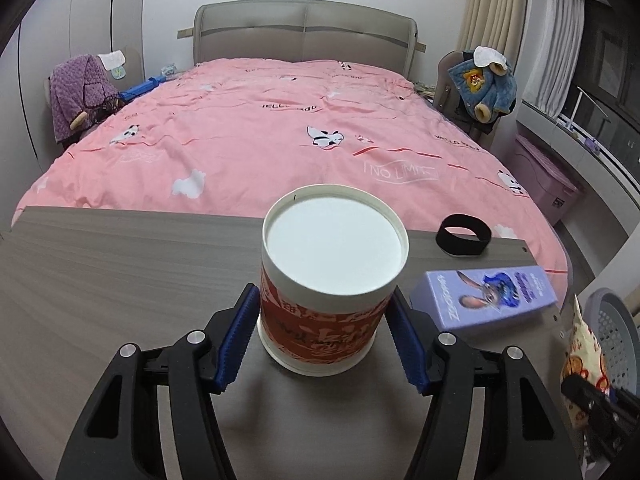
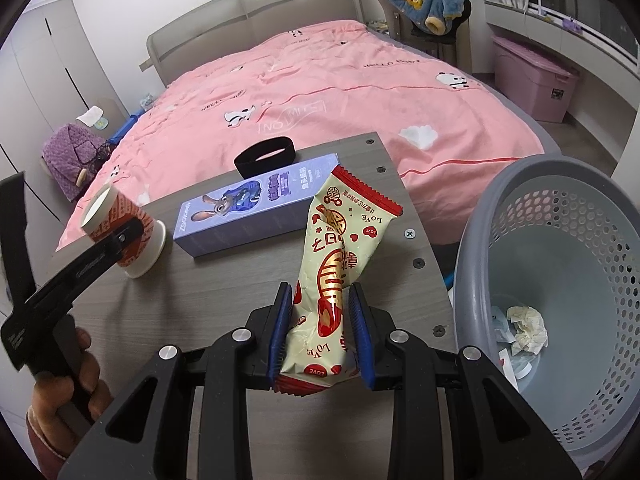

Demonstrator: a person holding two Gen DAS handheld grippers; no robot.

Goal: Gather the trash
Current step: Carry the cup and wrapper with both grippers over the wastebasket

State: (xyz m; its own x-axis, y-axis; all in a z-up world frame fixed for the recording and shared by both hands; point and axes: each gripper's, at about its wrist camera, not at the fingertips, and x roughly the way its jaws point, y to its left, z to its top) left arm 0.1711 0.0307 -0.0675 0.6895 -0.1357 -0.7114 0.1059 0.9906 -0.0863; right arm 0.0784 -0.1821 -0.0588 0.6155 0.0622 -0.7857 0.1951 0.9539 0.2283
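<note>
My left gripper (image 1: 322, 300) is shut on an upside-down red and white paper cup (image 1: 332, 276), its blue pads pressing both sides; the cup (image 2: 120, 232) looks tilted just above the grey wooden table (image 1: 120, 280). My right gripper (image 2: 322, 296) is shut on a cream and red snack wrapper (image 2: 340, 256) and holds it upright above the table (image 2: 208, 300), left of the grey plastic waste basket (image 2: 560, 280). The wrapper (image 1: 584, 348) shows at the right edge of the left wrist view.
A purple box with a rabbit picture (image 2: 256, 208) lies on the table, and a black band (image 2: 266, 154) stands behind it. Crumpled paper (image 2: 526, 328) lies in the basket. A bed with a pink cover (image 1: 260, 128) lies beyond the table.
</note>
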